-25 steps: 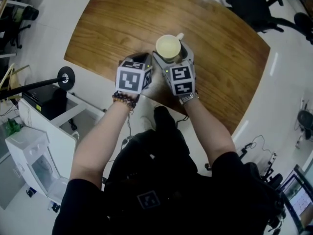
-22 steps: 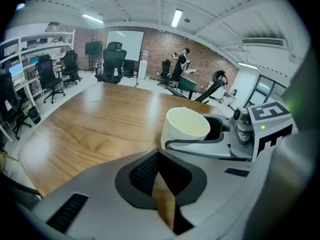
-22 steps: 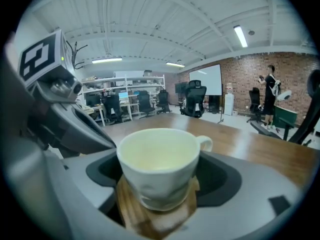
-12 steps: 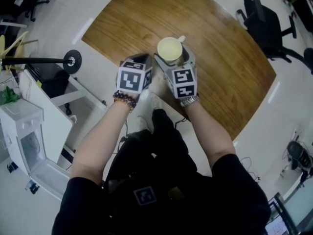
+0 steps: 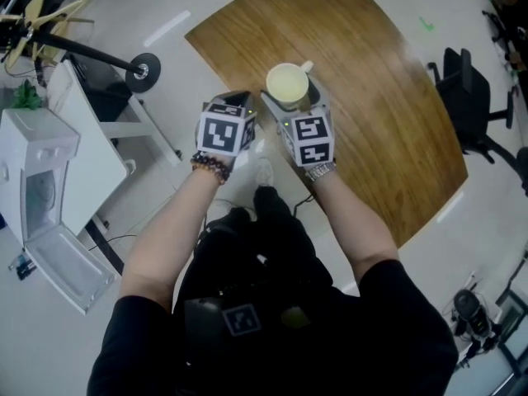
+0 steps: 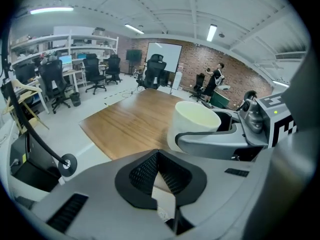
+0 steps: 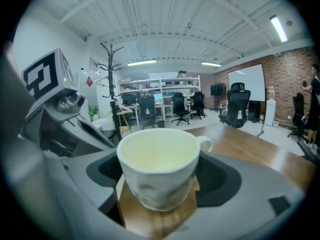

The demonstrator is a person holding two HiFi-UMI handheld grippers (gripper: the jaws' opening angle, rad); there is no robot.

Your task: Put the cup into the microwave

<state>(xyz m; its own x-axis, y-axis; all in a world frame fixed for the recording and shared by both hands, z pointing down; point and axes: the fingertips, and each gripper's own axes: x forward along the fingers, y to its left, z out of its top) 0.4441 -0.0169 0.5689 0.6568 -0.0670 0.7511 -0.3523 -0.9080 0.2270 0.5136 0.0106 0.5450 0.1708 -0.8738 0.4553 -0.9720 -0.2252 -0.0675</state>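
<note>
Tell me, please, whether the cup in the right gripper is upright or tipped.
Upright: the cup has its mouth facing up in the head view, and its rim sits level in the right gripper view.

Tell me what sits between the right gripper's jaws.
A white cup, upright, gripped on both sides by the right gripper. The right gripper view shows it plainly, and the head view shows it from above.

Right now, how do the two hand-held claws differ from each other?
The left gripper has its jaws shut together, nothing between them; the right gripper's jaws stand wide, clamped around a white cup. The left gripper's wrist wears a bead bracelet; the right gripper's wrist wears a metal band. Both are grey, carry a marker cube and are held side by side.
</note>
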